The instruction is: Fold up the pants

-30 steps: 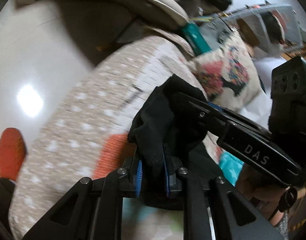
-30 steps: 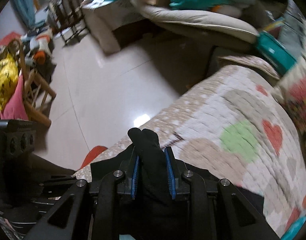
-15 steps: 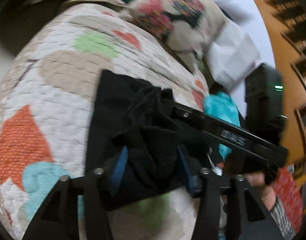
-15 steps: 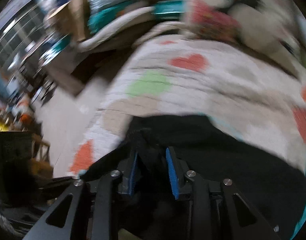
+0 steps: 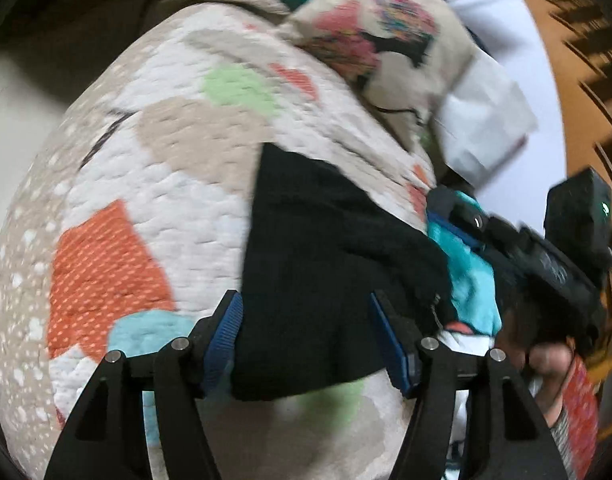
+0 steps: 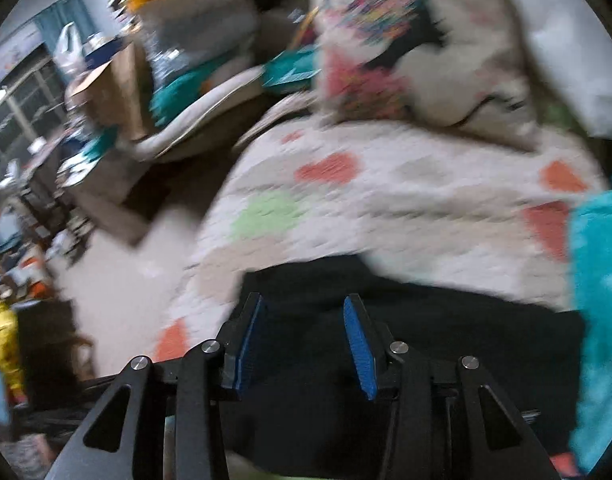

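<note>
The black pants (image 5: 318,264) are lying bunched in a folded heap on the heart-patterned quilt (image 5: 178,184), sitting toward its near edge. Their far corner is pointing up the quilt; the right side is rumpled against a teal cloth (image 5: 470,280) lying there.

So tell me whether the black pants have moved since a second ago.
Yes. The pants were bunched up in both claws above the quilt; now they lie spread on it, released.
</note>
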The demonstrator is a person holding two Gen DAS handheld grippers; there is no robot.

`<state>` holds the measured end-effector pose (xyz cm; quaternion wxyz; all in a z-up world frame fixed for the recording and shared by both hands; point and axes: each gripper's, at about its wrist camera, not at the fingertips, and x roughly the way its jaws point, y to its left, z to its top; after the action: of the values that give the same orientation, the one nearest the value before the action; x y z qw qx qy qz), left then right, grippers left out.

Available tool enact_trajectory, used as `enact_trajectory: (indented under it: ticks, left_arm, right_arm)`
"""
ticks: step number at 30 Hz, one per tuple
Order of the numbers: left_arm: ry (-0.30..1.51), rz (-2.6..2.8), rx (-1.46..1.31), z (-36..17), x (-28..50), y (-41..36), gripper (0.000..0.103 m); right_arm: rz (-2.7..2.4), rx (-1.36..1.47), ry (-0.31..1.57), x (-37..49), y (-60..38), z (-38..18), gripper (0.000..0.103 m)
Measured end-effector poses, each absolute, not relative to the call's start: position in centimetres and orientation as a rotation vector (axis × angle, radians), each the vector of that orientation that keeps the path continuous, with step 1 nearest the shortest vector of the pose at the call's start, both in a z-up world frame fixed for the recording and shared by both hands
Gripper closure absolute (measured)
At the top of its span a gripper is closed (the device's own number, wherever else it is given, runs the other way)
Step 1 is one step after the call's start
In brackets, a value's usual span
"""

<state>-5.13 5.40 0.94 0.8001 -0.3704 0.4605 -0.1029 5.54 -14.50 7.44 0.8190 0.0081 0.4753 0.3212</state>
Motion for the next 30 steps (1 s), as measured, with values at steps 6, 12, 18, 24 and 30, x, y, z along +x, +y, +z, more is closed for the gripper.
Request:
enact_trajectory:
  ticks: [6,12,18,24,30]
  left_arm:
    - [1.016,-0.201,-0.757,0.0,-4.5,4.3,0.039]
    - [1.067,-0.197,-0.694,-1.0,-4.6,2.6,0.039]
    - [1.061,-0.164,-0.644,-1.8,-5.0,1.9,0.05]
    - [1.101,-0.149,-0.693,-2.6,-4.8,2.8,0.088]
    - [1.12,-0.119,-0.735,-2.6,-5.0,4.0,0.09]
  right_arm:
    - [0.61,0.04,1.18,5.9,-14.3,1.9,0.058]
    - [0.538,0.011,1.159,6.6,-14.7,2.9,0.057]
    - [0.682,-0.185,1.131,7.6,-7.3,4.2,0.046]
    - [0.741,-0.348,1.251,9.2,-1.5,-0.2,0.061]
    - [0.749,-0.416,1.258,8.7,0.5,-1.1,0.093]
